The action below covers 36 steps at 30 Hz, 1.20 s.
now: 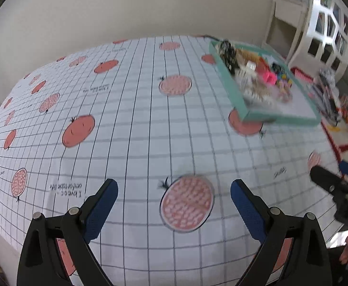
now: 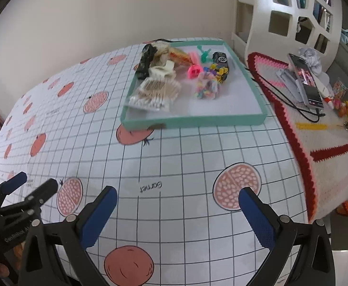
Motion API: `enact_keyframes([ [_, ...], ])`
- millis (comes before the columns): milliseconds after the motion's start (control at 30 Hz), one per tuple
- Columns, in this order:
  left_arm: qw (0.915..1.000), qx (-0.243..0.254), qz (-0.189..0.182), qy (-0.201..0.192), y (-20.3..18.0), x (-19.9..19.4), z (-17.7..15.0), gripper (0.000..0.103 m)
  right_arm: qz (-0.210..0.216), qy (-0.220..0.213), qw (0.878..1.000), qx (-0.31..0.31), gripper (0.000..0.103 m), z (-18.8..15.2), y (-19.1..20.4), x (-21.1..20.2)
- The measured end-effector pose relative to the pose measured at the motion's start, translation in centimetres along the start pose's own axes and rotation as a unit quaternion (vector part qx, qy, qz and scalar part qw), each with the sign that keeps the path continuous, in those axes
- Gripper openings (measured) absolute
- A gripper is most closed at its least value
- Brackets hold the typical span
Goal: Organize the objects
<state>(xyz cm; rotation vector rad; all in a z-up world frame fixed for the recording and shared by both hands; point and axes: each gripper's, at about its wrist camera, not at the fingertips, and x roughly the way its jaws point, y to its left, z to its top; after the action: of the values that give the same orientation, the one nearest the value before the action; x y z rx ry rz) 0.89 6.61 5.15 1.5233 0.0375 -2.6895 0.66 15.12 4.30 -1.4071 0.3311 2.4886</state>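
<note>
Both grippers hover over the tabletop [image 2: 174,157], covered in a grid cloth printed with pomegranates. Left gripper [image 1: 174,190]: jaws spread wide, nothing between them, only a printed pomegranate half below. Right gripper [image 2: 177,194]: jaws also wide apart, empty, over bare cloth near the word "Garnet".

Task items sit in a teal tray [image 2: 193,121], upper centre of the right wrist view, well apart from both sets of jaws and beyond their tips. In the tray: bag of cotton swabs [image 2: 155,93] at its left front, white hair claw [image 2: 163,68] behind it, black bundle [image 2: 146,60] at the far left corner, pink clip [image 2: 194,71] mid-tray, bag of coloured beads [image 2: 206,88], toy car [image 2: 220,65] toward the right, teal plastic piece [image 2: 203,53] at the back.

In the left wrist view the same tray [image 1: 233,88] lies upper right, blurred. Right of the tray, a crocheted mat [image 2: 317,143] carries a phone [image 2: 305,78] with a cable. White shelf unit [image 2: 293,12] upper right.
</note>
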Motion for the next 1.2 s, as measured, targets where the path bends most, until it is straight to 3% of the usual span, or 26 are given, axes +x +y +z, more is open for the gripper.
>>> enact_keyframes([
  [533, 0.9998, -0.011, 0.003, 0.018, 0.8, 2.3, -1.9, 0.096, -0.01, 0.013, 1.0, 0.005, 0.103, -2.4, 0.0, 2.5],
  [1200, 0.9996, -0.015, 0.01, 0.02, 0.7, 3.5, -2.3, 0.096, -0.008, 0.031, 0.999, 0.003, 0.103, -2.9, 0.5, 4.1],
])
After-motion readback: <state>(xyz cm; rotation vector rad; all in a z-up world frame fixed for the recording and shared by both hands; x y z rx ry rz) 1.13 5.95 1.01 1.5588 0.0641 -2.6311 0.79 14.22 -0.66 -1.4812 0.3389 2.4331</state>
